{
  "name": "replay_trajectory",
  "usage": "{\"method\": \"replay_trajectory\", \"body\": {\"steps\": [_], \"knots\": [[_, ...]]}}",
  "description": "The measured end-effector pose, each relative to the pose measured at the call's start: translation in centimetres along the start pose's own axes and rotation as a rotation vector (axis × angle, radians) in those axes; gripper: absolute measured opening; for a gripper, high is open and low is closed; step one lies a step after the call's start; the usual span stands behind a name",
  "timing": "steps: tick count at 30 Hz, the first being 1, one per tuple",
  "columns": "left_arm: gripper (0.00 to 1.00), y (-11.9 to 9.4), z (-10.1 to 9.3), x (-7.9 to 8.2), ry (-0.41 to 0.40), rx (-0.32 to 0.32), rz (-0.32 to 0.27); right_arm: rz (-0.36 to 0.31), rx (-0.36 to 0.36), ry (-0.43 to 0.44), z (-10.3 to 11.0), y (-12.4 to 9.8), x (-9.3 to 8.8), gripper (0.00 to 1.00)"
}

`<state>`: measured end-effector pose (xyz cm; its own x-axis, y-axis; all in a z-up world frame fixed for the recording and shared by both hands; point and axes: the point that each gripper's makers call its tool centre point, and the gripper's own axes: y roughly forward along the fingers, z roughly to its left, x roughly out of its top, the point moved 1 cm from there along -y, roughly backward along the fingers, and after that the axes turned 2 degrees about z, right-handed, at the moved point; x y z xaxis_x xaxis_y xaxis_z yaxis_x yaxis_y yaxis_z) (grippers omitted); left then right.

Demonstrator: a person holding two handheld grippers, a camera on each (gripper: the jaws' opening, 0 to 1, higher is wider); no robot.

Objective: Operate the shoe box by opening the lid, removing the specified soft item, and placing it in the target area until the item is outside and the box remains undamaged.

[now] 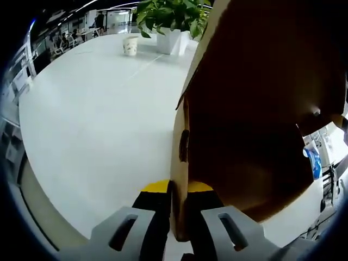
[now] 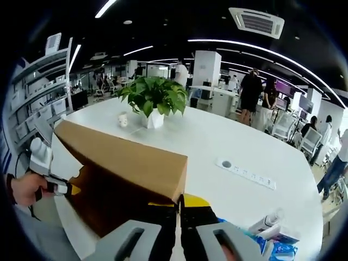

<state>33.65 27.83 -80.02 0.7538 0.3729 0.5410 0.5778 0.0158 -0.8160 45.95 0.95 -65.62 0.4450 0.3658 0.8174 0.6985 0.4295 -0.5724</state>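
Note:
The brown cardboard shoe box lid [image 1: 255,109] rises at the right of the left gripper view, its underside in shadow. My left gripper [image 1: 178,187] is shut on a thin cardboard side wall [image 1: 179,147] that stands edge-on between its yellow-tipped jaws. In the right gripper view the lid [image 2: 119,157] slants across the lower left, and my right gripper [image 2: 180,202] is shut on its near corner. The left gripper [image 2: 72,190], held by a hand [image 2: 22,187], pinches the lid's far end. The box's inside and any soft item are hidden.
The white table [image 1: 92,125] stretches left and away. A potted green plant [image 2: 154,98] and a paper cup [image 2: 123,119] stand at its far side. A power strip [image 2: 244,173] lies to the right. Blue-and-white packets [image 2: 277,242] sit at the near right. People stand beyond.

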Motion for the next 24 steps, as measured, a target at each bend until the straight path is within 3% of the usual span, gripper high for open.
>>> {"method": "replay_trajectory", "body": {"steps": [24], "knots": [[0.09, 0.0, -0.2, 0.1, -0.016, -0.074, -0.027, -0.052, -0.023, 0.026, 0.9, -0.8, -2.8, 0.00]]}}
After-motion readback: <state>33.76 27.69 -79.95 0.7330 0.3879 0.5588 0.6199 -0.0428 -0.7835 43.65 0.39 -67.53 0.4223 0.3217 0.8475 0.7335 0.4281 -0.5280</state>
